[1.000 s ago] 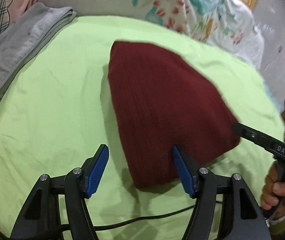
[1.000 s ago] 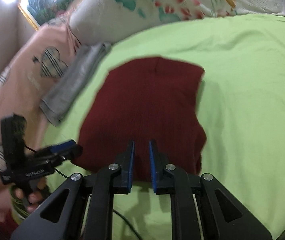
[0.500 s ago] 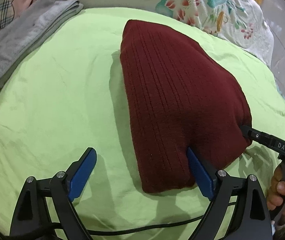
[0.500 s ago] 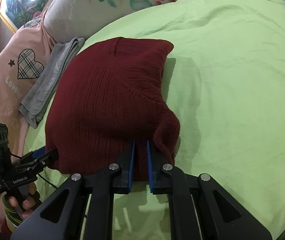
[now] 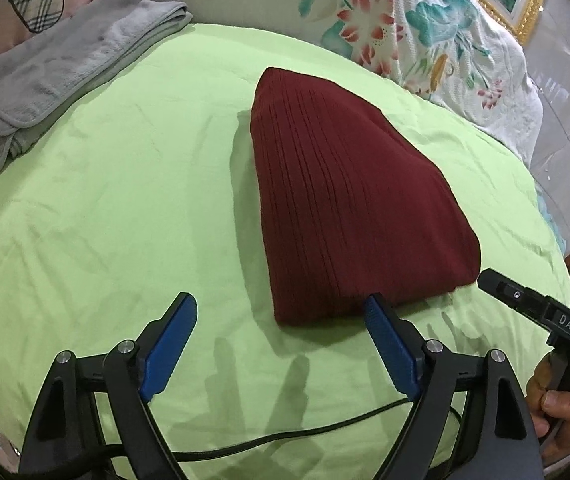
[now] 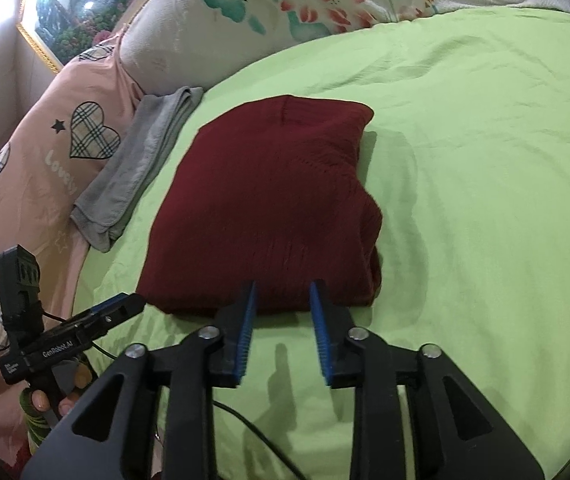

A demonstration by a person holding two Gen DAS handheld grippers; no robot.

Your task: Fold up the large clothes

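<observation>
Nearest, the left gripper [image 5: 281, 332] stands with its fingers wide apart and nothing between them; its jaws have just eased in slightly. The right gripper [image 6: 283, 308] shows a moderate gap, its jaws having just been opening, and it is clear of the cloth. Just beyond both lies the sweater [image 5: 349, 200], dark red ribbed knit, folded into a thick bundle on the green sheet [image 5: 125, 208]. Judged soft, limp and fairly heavy, not slippery; best taken at the near corners, pinching all layers. Farther off, a grey towel [image 5: 57, 72] and pillows [image 6: 225, 28].

Bedroom, green bedsheet [image 5: 125, 200], floral pillow [image 5: 405, 40], framed picture [image 6: 73, 12]
</observation>
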